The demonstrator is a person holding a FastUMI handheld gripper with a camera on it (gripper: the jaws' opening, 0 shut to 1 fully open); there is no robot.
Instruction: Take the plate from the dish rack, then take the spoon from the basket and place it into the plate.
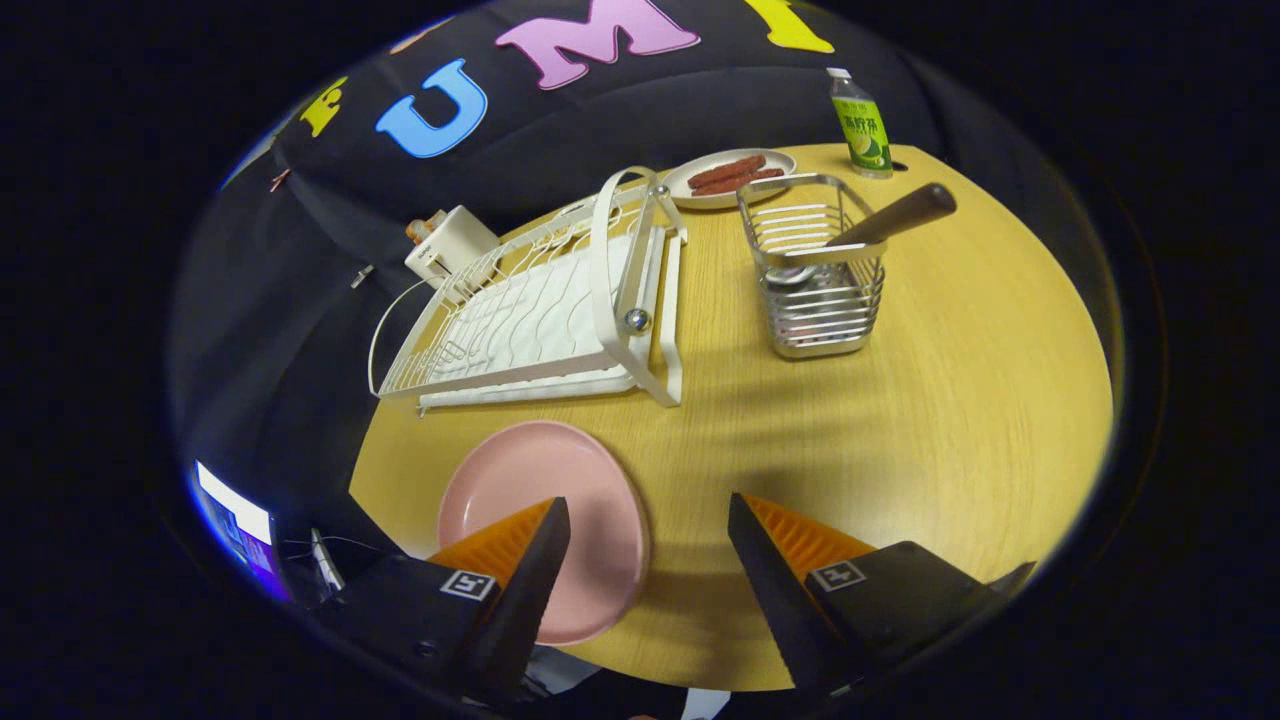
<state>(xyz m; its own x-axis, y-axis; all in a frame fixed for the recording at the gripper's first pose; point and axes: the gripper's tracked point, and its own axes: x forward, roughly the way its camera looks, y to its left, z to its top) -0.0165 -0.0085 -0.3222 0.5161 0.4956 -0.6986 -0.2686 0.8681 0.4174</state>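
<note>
The round pale-wood table (900, 420) spreads out under me, and on it the white wire dish rack (540, 310) lies beyond my fingers, off to the left, with a small white boxy appliance (452, 245) just behind its far corner. Nearer to me sits the round pink plate (545, 505), flat on the wood in front of the rack — my left finger overlaps its near edge from above, though I cannot tell whether it touches. My gripper (648, 525) has its fingers spread wide apart with nothing between them but bare tabletop. Ahead and a little right stands the square silver wire basket (818, 280), and the spoon with the brown wooden handle (895, 215) leans out of it, handle tilted up to the right, its bowl hidden down inside. Behind the basket a small white dish of reddish sausages (730, 175) rests near the rack's far end, and a green-labelled plastic bottle (860, 125) stands upright at the table's back edge.
</note>
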